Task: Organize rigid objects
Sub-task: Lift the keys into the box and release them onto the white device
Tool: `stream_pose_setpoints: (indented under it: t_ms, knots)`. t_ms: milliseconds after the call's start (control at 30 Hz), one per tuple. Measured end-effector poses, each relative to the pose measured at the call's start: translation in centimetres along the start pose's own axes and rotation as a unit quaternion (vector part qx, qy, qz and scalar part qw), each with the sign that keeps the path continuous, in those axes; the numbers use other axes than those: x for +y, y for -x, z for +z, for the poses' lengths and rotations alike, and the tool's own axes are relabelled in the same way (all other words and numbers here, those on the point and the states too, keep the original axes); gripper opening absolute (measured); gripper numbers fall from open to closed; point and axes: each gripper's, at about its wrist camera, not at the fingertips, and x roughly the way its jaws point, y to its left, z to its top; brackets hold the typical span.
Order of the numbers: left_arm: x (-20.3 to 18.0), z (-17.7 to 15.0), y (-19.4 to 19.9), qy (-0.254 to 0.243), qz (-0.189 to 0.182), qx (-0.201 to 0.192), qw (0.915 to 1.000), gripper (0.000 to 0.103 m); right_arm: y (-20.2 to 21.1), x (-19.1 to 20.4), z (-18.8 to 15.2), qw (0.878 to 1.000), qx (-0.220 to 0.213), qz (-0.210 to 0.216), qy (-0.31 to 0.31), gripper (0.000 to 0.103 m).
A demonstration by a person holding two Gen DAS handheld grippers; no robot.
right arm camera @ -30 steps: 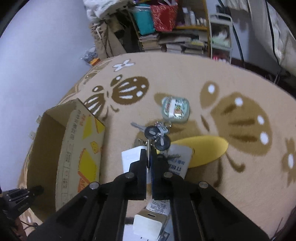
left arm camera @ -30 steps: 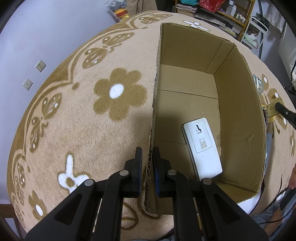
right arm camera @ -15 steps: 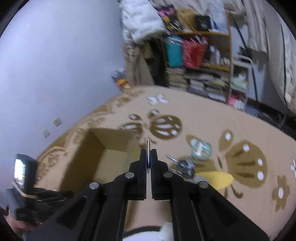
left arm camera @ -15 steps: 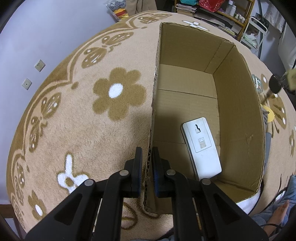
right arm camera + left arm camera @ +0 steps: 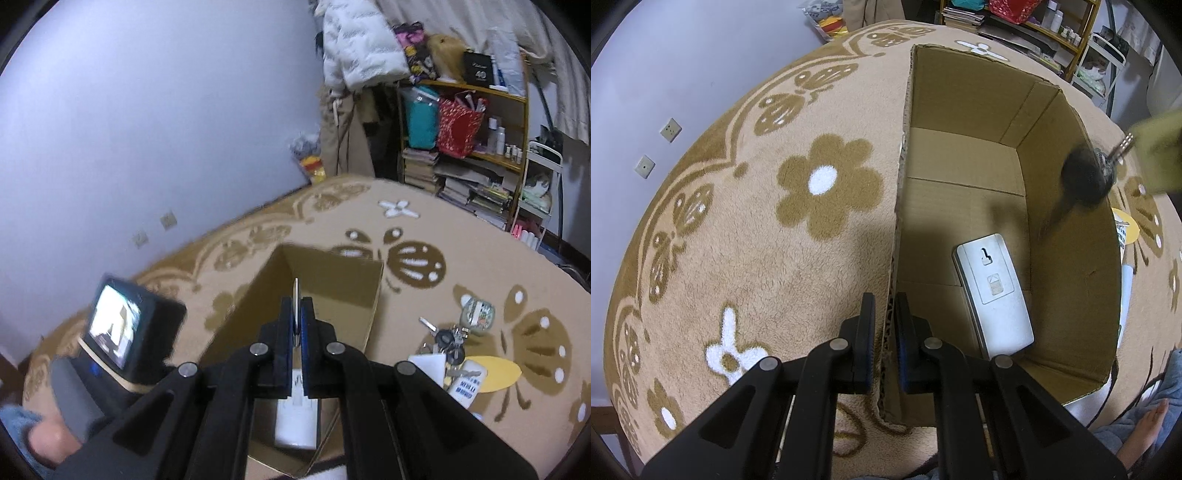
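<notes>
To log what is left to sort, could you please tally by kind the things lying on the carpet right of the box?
Bunch of keys: 1
Small green-and-white case: 1
Yellow oval piece: 1
White paper pieces: 2
Total beside the box: 5

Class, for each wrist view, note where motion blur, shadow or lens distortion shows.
Left wrist view: the dark object above the brown cardboard box's right wall is smeared by motion; a soft shadow falls on the box floor; fisheye bulges the beige patterned rug. Right wrist view: rug patterns near the box look slightly smeared.
</notes>
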Motion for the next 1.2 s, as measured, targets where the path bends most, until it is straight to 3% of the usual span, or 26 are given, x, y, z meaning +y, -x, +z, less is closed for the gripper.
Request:
stream_pose_setpoints:
  t_ms: [333,600,733,800,967,1200]
  knots:
    - [0.1,0.0,-0.2,0.000,-0.004,0.004,1.0000,0.009,-4.8,0.0,-3.7,0.996,0.090,-0.015,0.010,0.005]
    - [0.1,-0.1,-0.4,0.000,-0.007,0.007,1.0000,0.009,-4.9,0.0,-4.3,0.994,0.101,-0.027,0.019,0.006]
    - [0.1,-0.1,-0.4,-0.001,-0.005,0.006,1.0000,0.009,-4.0,0.0,-3.9,0.995,0.088,-0.037,0.021,0.012]
    - [0.1,-0.1,-0.4,-0.001,-0.005,0.006,1.0000,0.009,-3.6,-0.1,-3.7,0.995,0.084,-0.041,0.018,0.022]
    - [0.0,-0.1,-0.5,0.000,-0.006,0.006,1.0000,0.010,-1.6,-1.0,-3.2,0.995,0.045,-0.084,0.017,0.081]
    - [0.0,-0.2,-0.4,-0.003,-0.002,0.006,1.0000,0.010,0.2,-3.0,-2.2,0.993,0.023,-0.119,-0.004,0.099]
